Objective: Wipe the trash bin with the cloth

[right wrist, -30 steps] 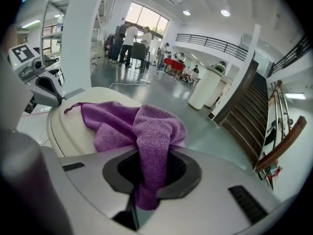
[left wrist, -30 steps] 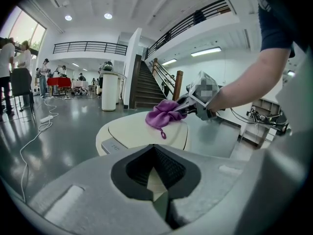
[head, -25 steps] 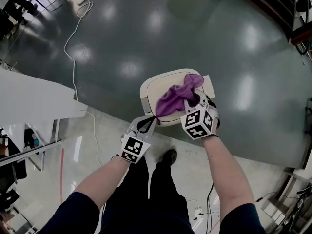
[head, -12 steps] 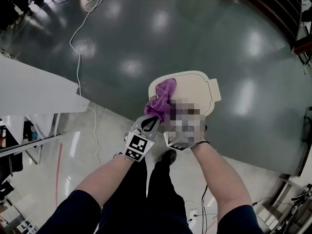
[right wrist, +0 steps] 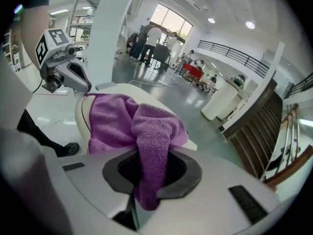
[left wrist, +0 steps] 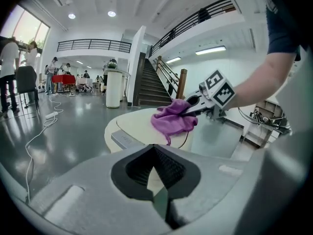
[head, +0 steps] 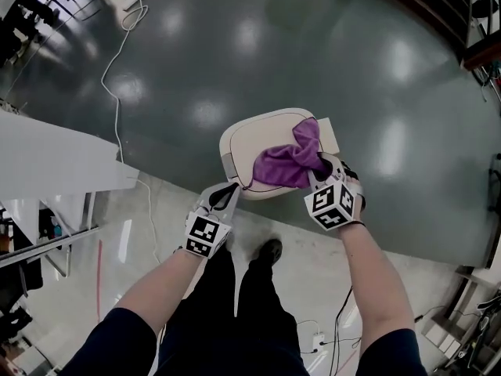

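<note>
right hand-held gripper [head: 319, 164]: jaws clamped on purple cloth [head: 282, 167] | cloth: lay bunched on the trash bin [head: 249, 135] lid, toward its right side | left hand-held gripper [head: 232, 189]: jaws together, nothing between them, at the bin's near edge

There were 2 grippers, the left gripper [head: 229, 194] and the right gripper [head: 321, 167], 1 cream trash bin [head: 250, 135], 1 purple cloth [head: 282, 165], 1 white cable [head: 118, 120] and 1 black shoe [head: 271, 251].
</note>
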The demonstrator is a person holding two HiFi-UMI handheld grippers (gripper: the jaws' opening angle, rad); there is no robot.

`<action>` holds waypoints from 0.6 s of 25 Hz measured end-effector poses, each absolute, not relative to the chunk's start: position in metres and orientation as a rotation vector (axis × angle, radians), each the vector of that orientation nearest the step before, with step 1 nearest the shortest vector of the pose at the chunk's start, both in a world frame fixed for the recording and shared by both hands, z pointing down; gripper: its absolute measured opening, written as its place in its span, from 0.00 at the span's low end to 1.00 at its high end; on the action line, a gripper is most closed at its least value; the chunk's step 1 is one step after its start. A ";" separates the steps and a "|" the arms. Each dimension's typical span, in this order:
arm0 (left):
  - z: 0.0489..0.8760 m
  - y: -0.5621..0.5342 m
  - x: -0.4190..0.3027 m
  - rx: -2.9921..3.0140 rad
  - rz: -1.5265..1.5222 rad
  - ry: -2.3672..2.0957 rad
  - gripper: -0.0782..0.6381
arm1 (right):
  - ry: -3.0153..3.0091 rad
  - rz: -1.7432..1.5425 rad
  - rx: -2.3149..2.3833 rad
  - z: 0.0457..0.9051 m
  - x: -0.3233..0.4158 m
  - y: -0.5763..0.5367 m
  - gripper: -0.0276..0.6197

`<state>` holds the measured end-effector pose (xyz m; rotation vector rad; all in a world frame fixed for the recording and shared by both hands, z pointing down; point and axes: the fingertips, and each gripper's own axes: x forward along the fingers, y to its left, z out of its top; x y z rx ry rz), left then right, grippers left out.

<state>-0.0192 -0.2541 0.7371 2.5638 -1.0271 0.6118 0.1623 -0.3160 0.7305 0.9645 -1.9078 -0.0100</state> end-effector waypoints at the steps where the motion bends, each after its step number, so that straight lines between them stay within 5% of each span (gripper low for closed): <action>1: 0.737 -0.253 -0.020 2.560 0.616 -1.033 0.10 | -1.892 0.010 0.988 0.732 0.176 -0.314 0.15; 7: 0.735 -0.254 -0.013 2.542 0.626 -1.060 0.10 | -1.870 0.099 1.062 0.739 0.218 -0.294 0.15; 15: 0.736 -0.249 -0.011 2.549 0.626 -1.037 0.10 | -1.954 0.073 1.003 0.735 0.164 -0.269 0.15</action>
